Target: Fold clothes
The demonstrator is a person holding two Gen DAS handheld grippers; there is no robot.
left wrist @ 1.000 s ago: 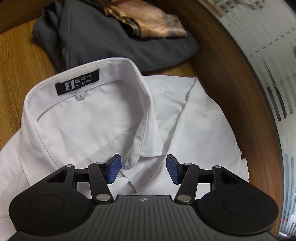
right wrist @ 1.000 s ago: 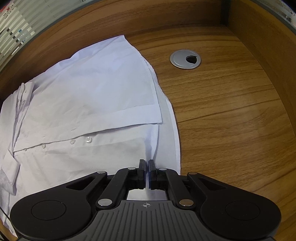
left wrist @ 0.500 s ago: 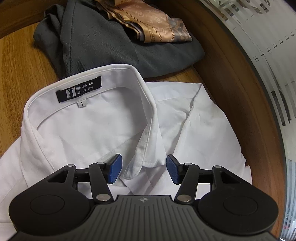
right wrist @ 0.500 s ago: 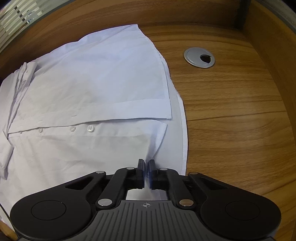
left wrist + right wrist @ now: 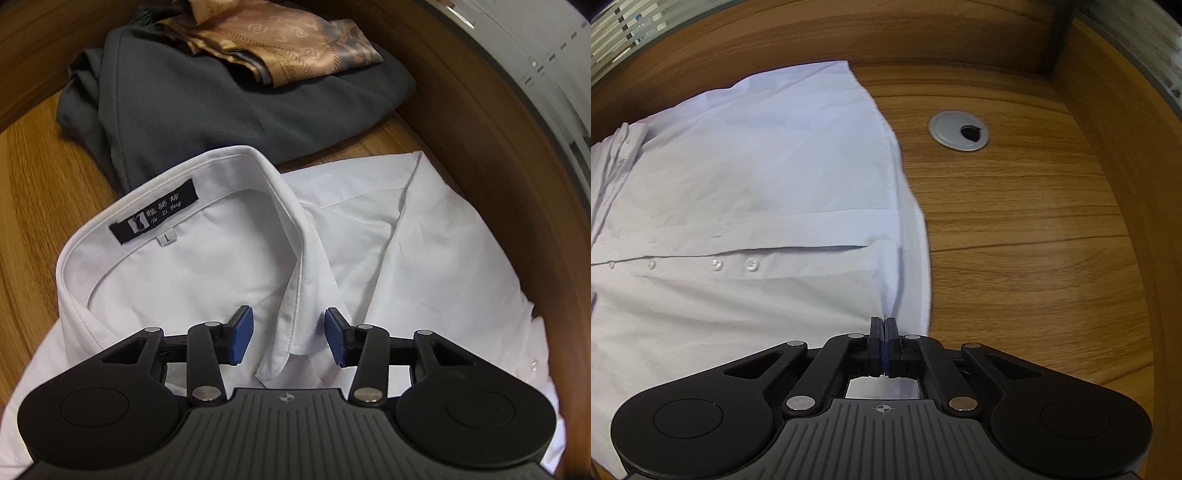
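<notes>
A: What differs from a second ago?

B: The left hand-held gripper now has the collar tip between its blue pads; earlier the tip lay just beyond them. Its jaws are closing, pads not yet pressing the cloth. The right hand-held gripper, then a hair apart, is now clenched on the hem of the white shirt, with cloth puckering at its tips.

A: Where does the shirt lie?

B: Spread flat on the wooden tabletop, its top side along the raised back edge. The hem reaches toward the grey cable grommet, near the far right corner. In the left view, the collar stands open with its black label showing; beyond it sits a folded grey garment topped by a bronze patterned cloth.
</notes>
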